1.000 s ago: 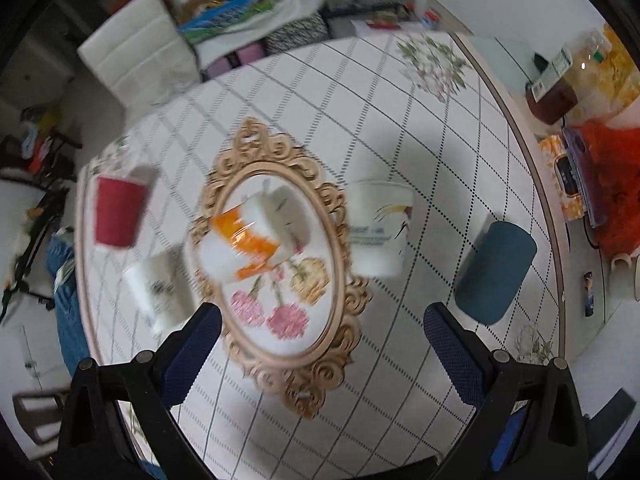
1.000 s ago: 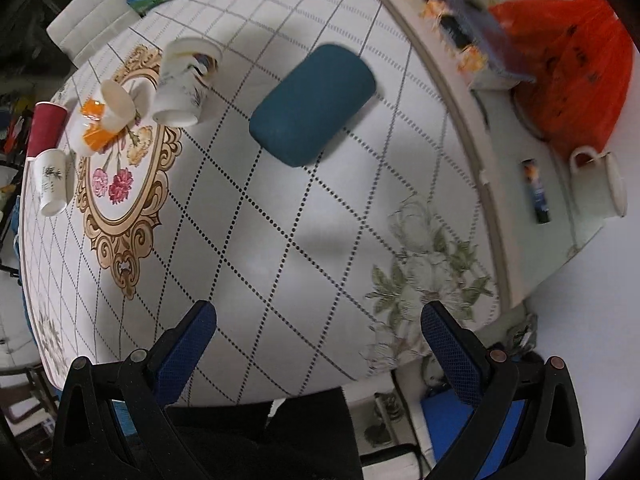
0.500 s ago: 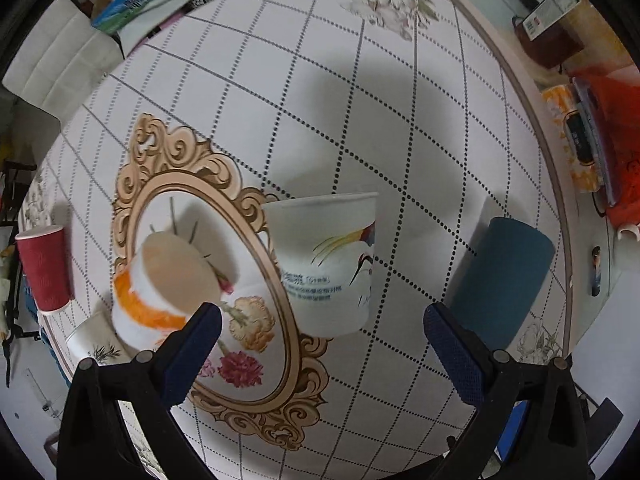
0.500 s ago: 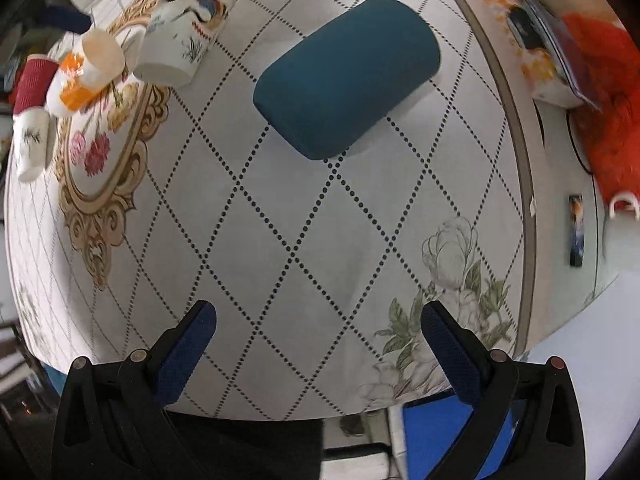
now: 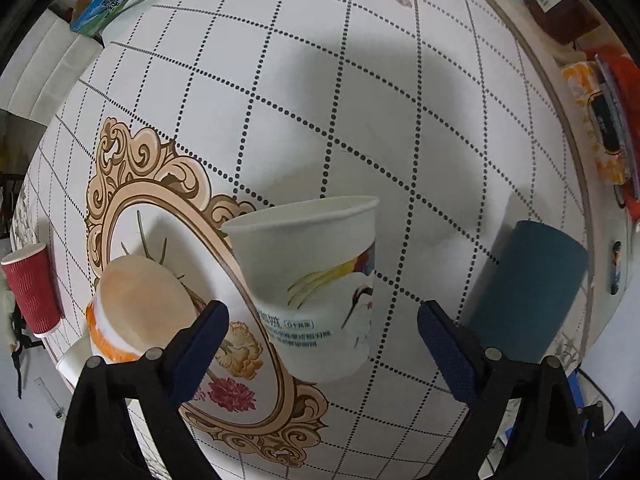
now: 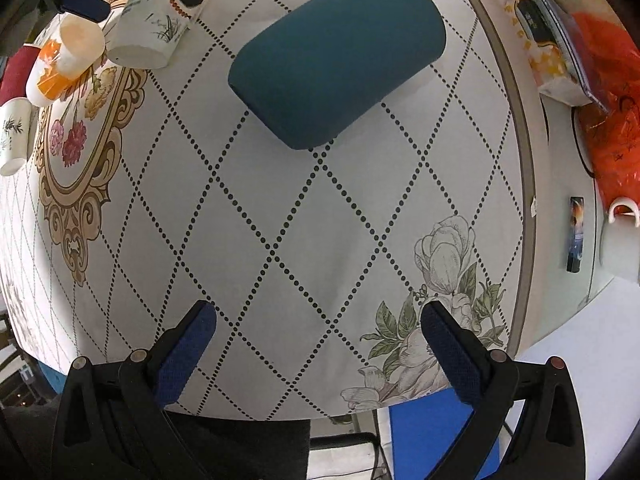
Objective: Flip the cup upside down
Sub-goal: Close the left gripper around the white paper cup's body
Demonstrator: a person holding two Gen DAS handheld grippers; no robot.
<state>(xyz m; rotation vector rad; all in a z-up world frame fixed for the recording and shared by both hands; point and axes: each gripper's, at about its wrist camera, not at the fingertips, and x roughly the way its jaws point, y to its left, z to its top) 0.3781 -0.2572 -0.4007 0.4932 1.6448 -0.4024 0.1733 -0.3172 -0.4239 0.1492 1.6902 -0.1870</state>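
A white paper cup with a crane print (image 5: 316, 284) stands rim up on the patterned tablecloth (image 5: 360, 120), right between my left gripper's (image 5: 322, 322) open blue fingers, not touched. It also shows at the top left of the right wrist view (image 6: 148, 36), partly hidden by the left gripper. An orange-and-white cup (image 5: 136, 312) stands upside down to its left, also seen in the right wrist view (image 6: 64, 60). My right gripper (image 6: 318, 340) is open and empty above the tablecloth near the table's front edge.
A teal cushion-like block (image 5: 528, 296) lies right of the cup, large in the right wrist view (image 6: 340, 56). A red ribbed cup (image 5: 32, 288) and a white cup (image 6: 14, 136) stand at the far left. An orange bag (image 6: 612, 92) and boxes sit on the side counter.
My left gripper has moved forward and down to the crane cup, which now sits between its fingers. My right gripper has moved closer to the teal block.
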